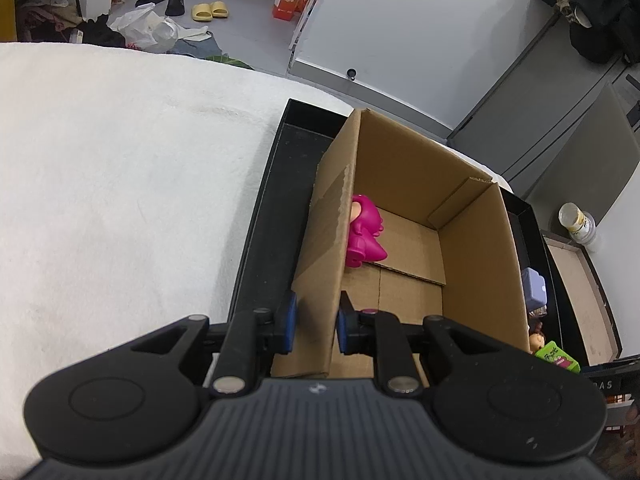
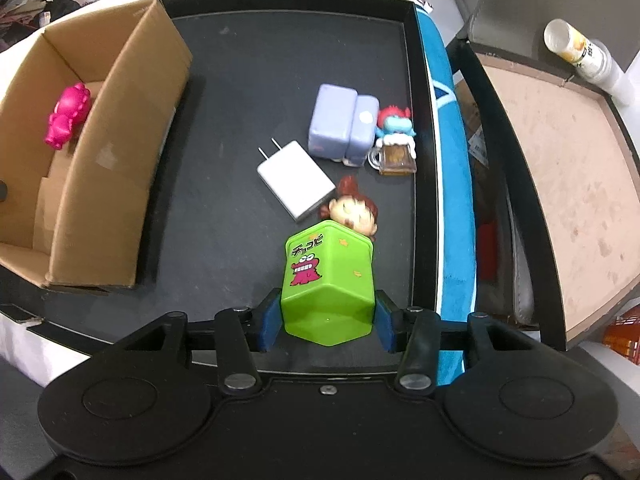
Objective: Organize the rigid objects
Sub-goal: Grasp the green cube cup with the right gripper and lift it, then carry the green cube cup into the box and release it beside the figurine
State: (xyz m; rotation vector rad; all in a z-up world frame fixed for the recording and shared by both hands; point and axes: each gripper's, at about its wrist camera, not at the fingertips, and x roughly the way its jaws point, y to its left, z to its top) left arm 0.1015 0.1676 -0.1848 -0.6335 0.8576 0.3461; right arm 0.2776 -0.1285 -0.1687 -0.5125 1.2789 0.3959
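the left gripper (image 1: 316,326) has its jaws clenched on the near wall of the cardboard box (image 1: 476,240), one blue pad outside the wall and one inside, holding the open box where it stands in the black tray (image 1: 264,216). inside the box a magenta toy figure (image 1: 366,232) lies on the floor against the left wall. the tray sits on a surface covered with a white cloth (image 1: 120,180). the right gripper (image 2: 325,320) points steeply down over the same tray, and its jaws are grasping a green box (image 2: 328,280) printed with a pink crocodile cartoon, the blue pads pressed to its two sides; whether its far end still touches the tray cannot be told. just beyond the green box lies a doll with reddish-brown hair (image 2: 354,210), touching or nearly touching it, and beside the doll a white charger (image 2: 294,180) with its two prongs pointing away. farther back stand a lilac toy fridge (image 2: 342,124) and, just right of it, a small blue figure with red hair (image 2: 394,124) behind a tiny beer mug (image 2: 394,158). in the right wrist view the cardboard box sits at the tray's left end, well apart from these toys.
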